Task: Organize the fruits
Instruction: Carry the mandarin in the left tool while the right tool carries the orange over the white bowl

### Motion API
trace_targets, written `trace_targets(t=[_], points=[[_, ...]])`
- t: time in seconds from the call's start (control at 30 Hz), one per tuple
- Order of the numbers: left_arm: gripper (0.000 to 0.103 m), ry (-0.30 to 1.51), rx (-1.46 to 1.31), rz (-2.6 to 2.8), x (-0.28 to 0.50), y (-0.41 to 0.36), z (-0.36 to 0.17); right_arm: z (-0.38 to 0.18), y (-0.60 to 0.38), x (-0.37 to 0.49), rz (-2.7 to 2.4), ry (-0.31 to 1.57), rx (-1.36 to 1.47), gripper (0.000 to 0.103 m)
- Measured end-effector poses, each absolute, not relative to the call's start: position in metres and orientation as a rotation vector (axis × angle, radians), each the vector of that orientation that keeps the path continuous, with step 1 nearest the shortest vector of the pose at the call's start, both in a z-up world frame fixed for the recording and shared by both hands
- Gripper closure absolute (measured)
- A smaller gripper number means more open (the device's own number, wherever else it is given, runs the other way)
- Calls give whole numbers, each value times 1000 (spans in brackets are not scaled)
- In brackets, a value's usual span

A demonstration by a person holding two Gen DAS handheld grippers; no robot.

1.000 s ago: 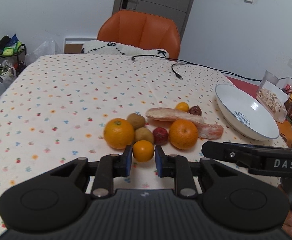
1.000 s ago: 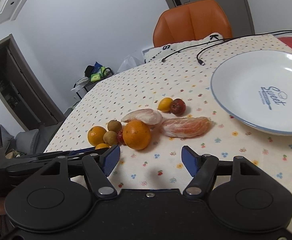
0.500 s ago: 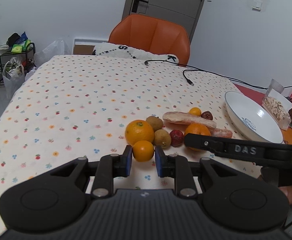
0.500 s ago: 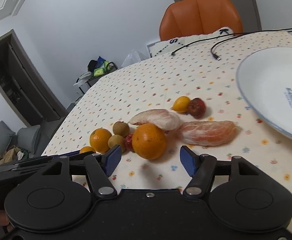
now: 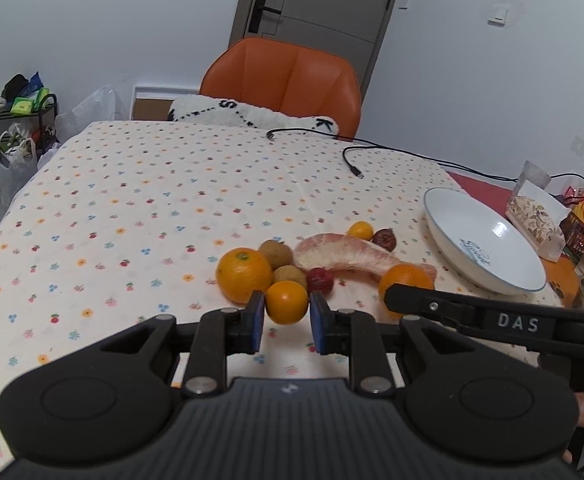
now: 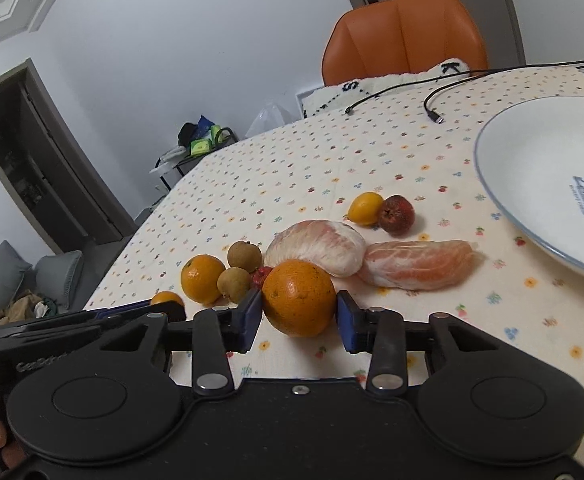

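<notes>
The table (image 5: 140, 184), under a flower-print cloth, carries the whole scene; the white plate (image 6: 532, 152) at its right side holds no fruit, so the organizing appears barely begun, on the guess that the plate is the target. All fruit lies in one cluster left of the plate. Largest are two peeled pomelo segments, the paler one (image 6: 316, 246) left of and touching the pinker one (image 6: 416, 264). Next come two oranges: the right gripper (image 6: 298, 316) has just been closing its jaws and now grasps the nearer orange (image 6: 298, 296), pads against both sides, while the other orange (image 5: 244, 274) rests free at the left of the cluster. The left gripper (image 5: 286, 322) is clenched on a small tangerine (image 5: 287, 302), at the near edge of the group. Whether either held fruit has left the cloth cannot be told. Smaller items, untouched: two brown longans (image 5: 276, 254), a red berry-like fruit (image 5: 319, 280), and at the far end a yellow kumquat (image 6: 366, 208) touching a dark red fruit (image 6: 398, 214). Legible writing: "Sweet" in blue script on the plate, cut off by the frame edge; "DAS" on the right gripper's side in the left wrist view; letters "S" and "K" on a white cushion (image 5: 252, 114).
</notes>
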State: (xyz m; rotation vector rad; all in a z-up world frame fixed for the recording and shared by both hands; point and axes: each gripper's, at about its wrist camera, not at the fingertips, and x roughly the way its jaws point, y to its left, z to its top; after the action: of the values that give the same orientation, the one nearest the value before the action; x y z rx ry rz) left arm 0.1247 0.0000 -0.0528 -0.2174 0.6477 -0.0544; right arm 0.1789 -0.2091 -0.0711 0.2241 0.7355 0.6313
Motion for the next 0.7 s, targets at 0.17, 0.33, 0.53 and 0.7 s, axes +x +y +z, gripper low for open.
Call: trace_targets(t=[0.17,0.33,0.53,0.7], points=[[81,635,-206,-75,127,-13,-48,-65,-226,170,611,712,242,65],[81,625,-197,-101,131,-29,-43,-57,-245,164,583,680,262,65],[81,611,-178,-131,137,-49,-37,-50,-271,160,533,645,282,65],[81,601,-153,-153,141,-68,-33,-45,-292,156,495,619,295,65]])
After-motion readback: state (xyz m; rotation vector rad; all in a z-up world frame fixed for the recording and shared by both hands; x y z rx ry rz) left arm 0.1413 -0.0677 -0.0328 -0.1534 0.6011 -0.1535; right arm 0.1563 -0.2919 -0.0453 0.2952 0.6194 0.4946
